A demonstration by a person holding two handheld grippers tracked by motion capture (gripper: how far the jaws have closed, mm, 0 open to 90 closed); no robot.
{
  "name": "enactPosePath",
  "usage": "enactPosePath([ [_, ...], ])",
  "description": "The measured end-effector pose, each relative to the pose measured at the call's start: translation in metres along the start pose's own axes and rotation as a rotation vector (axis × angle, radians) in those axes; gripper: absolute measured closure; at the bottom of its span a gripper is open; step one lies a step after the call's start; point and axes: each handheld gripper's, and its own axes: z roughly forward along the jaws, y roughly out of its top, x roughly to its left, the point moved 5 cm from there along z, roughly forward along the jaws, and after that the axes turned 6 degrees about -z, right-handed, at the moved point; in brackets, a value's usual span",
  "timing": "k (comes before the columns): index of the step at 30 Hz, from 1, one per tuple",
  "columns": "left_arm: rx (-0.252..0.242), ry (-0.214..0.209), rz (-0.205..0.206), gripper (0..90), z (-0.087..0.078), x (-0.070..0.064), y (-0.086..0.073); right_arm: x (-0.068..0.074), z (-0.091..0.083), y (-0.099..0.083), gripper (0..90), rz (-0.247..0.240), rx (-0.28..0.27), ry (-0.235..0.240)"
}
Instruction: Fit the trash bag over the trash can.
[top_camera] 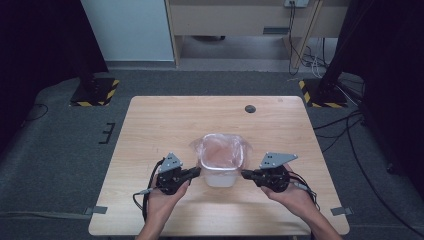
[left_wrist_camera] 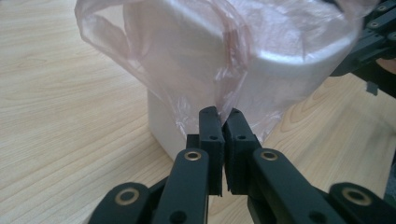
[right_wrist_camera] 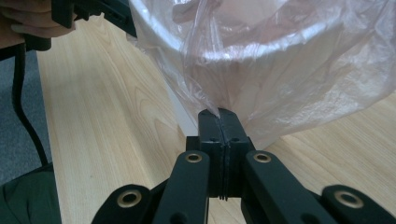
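Note:
A small white bin (top_camera: 220, 176) stands upright near the middle of the wooden table (top_camera: 165, 125), lined with a thin pinkish plastic bag (top_camera: 221, 148) folded over its rim. My left gripper (top_camera: 199, 171) is at the bin's left side, shut on the bag's hanging edge (left_wrist_camera: 219, 100). At the bin's right side my right gripper (top_camera: 243, 173) is shut on the bag (right_wrist_camera: 280, 84) too. In the left gripper view the bin's white wall (left_wrist_camera: 161, 123) shows under the film. The left gripper (left_wrist_camera: 220, 114) and right gripper (right_wrist_camera: 218, 113) each pinch a fold just below the rim.
A dark round hole (top_camera: 250, 108) sits near the table's far edge. Grey carpet surrounds the table, with black stand bases marked in yellow and black (top_camera: 95, 92) at the far left and far right. Cables (top_camera: 345, 130) lie on the floor at the right.

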Motion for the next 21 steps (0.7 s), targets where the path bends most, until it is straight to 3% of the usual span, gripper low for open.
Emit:
enactPosePath([
  [17, 0.053, 0.035, -0.002, 85.7, 0.018, 0.012, -0.007, -0.007, 0.017, -0.008, 89.5, 0.008, 0.06, -0.001],
  [21, 0.043, 0.065, 0.019, 76.9, 0.014, 0.01, -0.006, -0.008, 0.014, -0.008, 82.5, 0.01, 0.057, -0.015],
])
